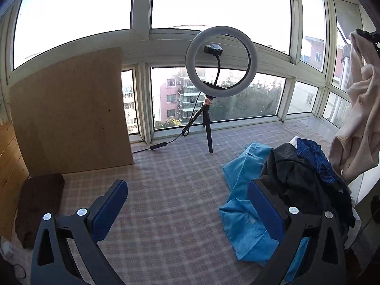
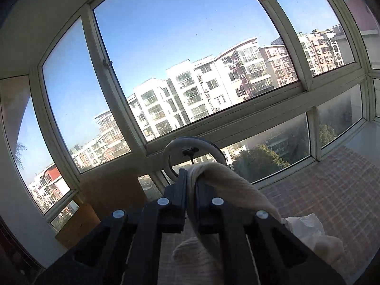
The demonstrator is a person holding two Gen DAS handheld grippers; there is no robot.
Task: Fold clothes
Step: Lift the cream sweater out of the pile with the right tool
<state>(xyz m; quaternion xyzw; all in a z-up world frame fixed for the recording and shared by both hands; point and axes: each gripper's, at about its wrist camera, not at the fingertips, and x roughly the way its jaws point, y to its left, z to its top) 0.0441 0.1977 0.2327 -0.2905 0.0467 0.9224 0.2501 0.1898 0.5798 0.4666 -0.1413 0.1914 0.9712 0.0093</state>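
My right gripper [image 2: 192,178] is shut on a cream knitted garment [image 2: 239,190] and holds it high in the air; the cloth hangs down below the fingers. The same cream garment [image 1: 358,118] hangs at the right edge of the left wrist view, under the right gripper [image 1: 367,34]. My left gripper [image 1: 187,194] is open and empty above the checked cloth surface [image 1: 166,190]. To its right lies a pile of clothes: a light blue shirt [image 1: 244,213], a black garment [image 1: 296,180] and a dark blue striped one [image 1: 315,159].
A ring light on a small tripod [image 1: 220,64] stands by the window, its cable trailing left. A brown board [image 1: 71,114] leans at the left. A dark brown folded cloth [image 1: 40,204] lies at the left edge. Windows surround the surface.
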